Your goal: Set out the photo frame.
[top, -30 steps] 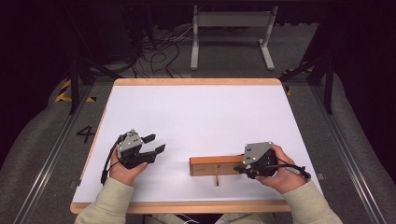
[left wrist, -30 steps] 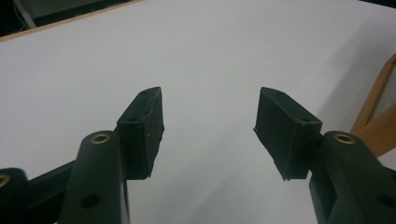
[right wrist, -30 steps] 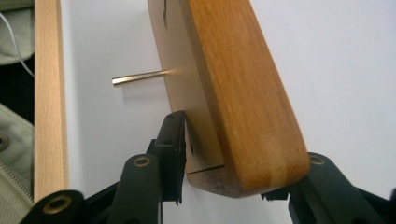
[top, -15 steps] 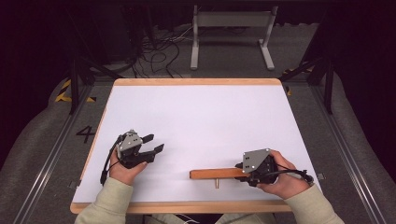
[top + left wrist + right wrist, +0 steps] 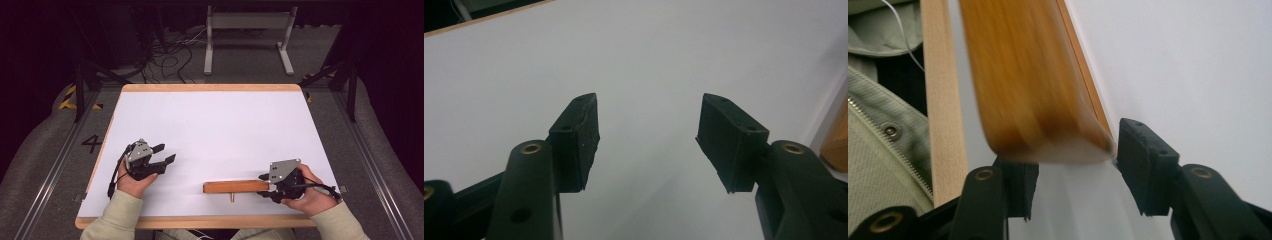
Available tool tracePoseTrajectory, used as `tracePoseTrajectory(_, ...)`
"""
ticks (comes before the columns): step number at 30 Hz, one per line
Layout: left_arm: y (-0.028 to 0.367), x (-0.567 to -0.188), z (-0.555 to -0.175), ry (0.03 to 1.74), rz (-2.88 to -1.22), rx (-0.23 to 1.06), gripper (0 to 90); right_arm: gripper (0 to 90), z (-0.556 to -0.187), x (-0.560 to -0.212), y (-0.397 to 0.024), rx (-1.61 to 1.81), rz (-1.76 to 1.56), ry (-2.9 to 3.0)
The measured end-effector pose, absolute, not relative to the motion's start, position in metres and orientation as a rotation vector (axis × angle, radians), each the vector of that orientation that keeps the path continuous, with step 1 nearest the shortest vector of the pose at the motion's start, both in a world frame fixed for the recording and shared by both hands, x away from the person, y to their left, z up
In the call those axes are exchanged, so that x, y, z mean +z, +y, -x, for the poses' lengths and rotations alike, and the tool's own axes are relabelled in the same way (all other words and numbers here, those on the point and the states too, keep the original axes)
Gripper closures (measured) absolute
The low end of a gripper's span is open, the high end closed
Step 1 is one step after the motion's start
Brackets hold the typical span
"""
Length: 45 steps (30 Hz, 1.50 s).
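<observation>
So the white table (image 5: 215,130) is mostly bare. Near right, the wooden block (image 5: 232,187) lies flat, its end between my right gripper (image 5: 1073,167) jaws, which have just been opening, so I'm letting go. My left gripper (image 5: 649,135), spread and holding nothing, waits near left.

Left gripper (image 5: 648,135) — jaws apart — over white table (image 5: 649,55)

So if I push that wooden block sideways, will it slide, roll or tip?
The wooden block lies flat and long on the white table, so it would probably slide, not roll. A small peg sticking out may catch. It looks stiff and solid, likely fairly heavy.
</observation>
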<state>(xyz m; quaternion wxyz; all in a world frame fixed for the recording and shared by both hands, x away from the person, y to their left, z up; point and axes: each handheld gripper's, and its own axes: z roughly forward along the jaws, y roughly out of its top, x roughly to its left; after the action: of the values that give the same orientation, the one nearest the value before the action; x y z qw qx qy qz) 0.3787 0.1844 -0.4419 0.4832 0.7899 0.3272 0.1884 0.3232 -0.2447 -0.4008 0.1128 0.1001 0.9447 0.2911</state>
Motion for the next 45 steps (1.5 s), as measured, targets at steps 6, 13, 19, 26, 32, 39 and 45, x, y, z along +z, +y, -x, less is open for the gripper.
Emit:
tracePoseTrajectory(6,0.183,-0.442,-0.38,0.795,-1.922,0.461,42.6,61.7,-0.324,-0.412,-0.256,0.846,-0.364,2.794)
tracePoseTrajectory(13,0.182,-0.442,-0.381,0.793,-1.923,0.457,42.9,89.9,-0.327,-0.428,-0.26,0.869,-0.375,2.885)
tracePoseTrajectory(19,0.183,-0.442,-0.38,0.797,-1.92,0.46,43.1,90.0,-0.33,-0.433,-0.258,0.927,-0.424,2.909)
tracePoseTrajectory(26,0.184,-0.442,-0.379,0.801,-1.92,0.461,43.9,90.0,-0.336,-0.435,-0.26,0.993,-0.484,2.898)
tracePoseTrajectory(32,0.186,-0.443,-0.378,0.806,-1.921,0.466,43.9,90.0,-0.344,-0.434,-0.258,1.003,-0.546,2.858)
tracePoseTrajectory(39,0.185,-0.443,-0.377,0.806,-1.928,0.463,43.9,90.0,-0.357,-0.433,-0.256,1.055,-0.644,2.813)
tracePoseTrajectory(45,0.185,-0.444,-0.378,0.806,-1.928,0.46,43.9,90.0,-0.371,-0.431,-0.249,1.077,-0.699,2.782)
